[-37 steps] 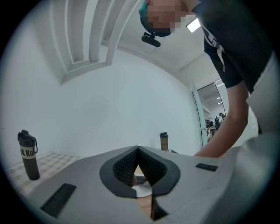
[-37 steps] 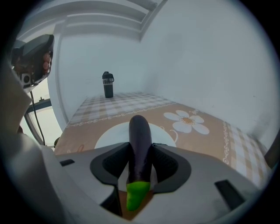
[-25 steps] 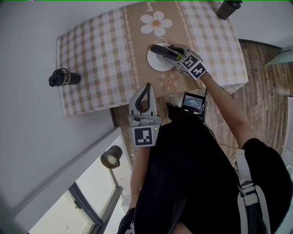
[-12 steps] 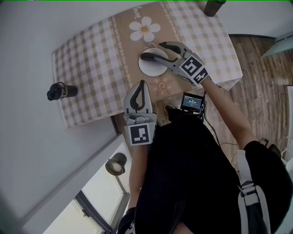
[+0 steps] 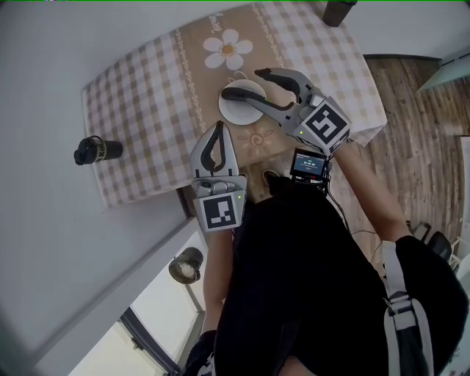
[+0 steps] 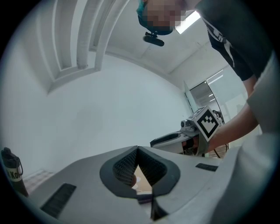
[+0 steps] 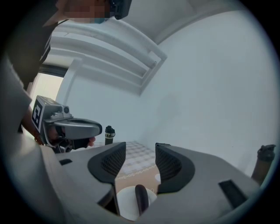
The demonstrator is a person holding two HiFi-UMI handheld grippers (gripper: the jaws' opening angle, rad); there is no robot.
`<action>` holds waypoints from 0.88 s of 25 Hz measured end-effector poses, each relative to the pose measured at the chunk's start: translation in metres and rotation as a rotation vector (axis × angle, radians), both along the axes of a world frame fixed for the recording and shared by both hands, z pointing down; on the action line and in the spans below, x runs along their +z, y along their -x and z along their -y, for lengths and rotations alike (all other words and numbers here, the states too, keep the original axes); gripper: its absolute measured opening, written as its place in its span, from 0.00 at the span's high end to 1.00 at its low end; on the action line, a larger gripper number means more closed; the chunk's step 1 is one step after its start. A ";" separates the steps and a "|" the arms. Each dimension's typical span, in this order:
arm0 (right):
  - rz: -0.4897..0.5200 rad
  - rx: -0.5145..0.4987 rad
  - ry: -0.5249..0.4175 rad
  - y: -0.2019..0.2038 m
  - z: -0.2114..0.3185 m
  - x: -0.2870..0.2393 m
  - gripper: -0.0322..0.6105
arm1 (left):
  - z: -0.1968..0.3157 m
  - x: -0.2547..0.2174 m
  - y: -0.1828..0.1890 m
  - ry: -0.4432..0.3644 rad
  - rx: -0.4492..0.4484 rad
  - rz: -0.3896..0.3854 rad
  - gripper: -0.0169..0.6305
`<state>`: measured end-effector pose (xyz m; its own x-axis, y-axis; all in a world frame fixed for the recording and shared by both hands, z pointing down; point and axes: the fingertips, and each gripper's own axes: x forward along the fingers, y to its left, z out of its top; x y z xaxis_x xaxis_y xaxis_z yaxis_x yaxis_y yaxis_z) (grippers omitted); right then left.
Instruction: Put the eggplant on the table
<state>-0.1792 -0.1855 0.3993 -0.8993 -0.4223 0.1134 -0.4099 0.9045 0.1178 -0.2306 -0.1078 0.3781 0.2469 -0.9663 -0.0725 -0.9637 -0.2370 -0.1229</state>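
A dark purple eggplant (image 7: pixel 141 197) lies on a white plate (image 7: pixel 126 204) on the checkered table (image 5: pixel 147 88). In the head view my right gripper (image 5: pixel 246 83) hovers over the plate (image 5: pixel 236 111), open and empty. In the right gripper view the eggplant shows low between that gripper's (image 7: pixel 140 148) spread jaws, apart from them. From the head view I cannot separate the eggplant from the nearer jaw. My left gripper (image 5: pixel 218 126) hangs at the table's near edge, shut with nothing in it. In the left gripper view its (image 6: pixel 138 149) tips meet.
A black bottle (image 5: pixel 98 150) stands near the table's left edge, and a second dark bottle (image 5: pixel 338 11) at the far right corner. A daisy print (image 5: pixel 228 50) lies beyond the plate. Wooden floor (image 5: pixel 418 147) is to the right, a window and lamp (image 5: pixel 187 264) below left.
My right gripper has opened over the plate and drawn back toward me, leaving the eggplant on the plate. The left gripper has drifted slightly up and left, still shut.
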 end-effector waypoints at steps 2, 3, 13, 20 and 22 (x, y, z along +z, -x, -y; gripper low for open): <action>0.018 0.012 0.001 -0.002 0.001 -0.007 0.61 | 0.009 -0.004 0.001 -0.004 0.003 0.007 0.99; 0.031 0.023 -0.001 -0.003 0.003 -0.011 0.61 | 0.014 -0.007 0.001 -0.007 0.008 0.010 0.99; 0.150 0.119 0.015 -0.027 -0.012 -0.017 0.64 | 0.019 -0.007 -0.009 -0.008 0.002 0.022 0.99; 0.182 0.124 0.047 -0.041 -0.017 -0.010 0.66 | 0.020 0.001 -0.021 0.011 0.016 0.024 0.99; 0.182 0.130 0.048 -0.044 -0.018 -0.008 0.67 | 0.021 0.002 -0.022 0.015 0.009 0.026 0.99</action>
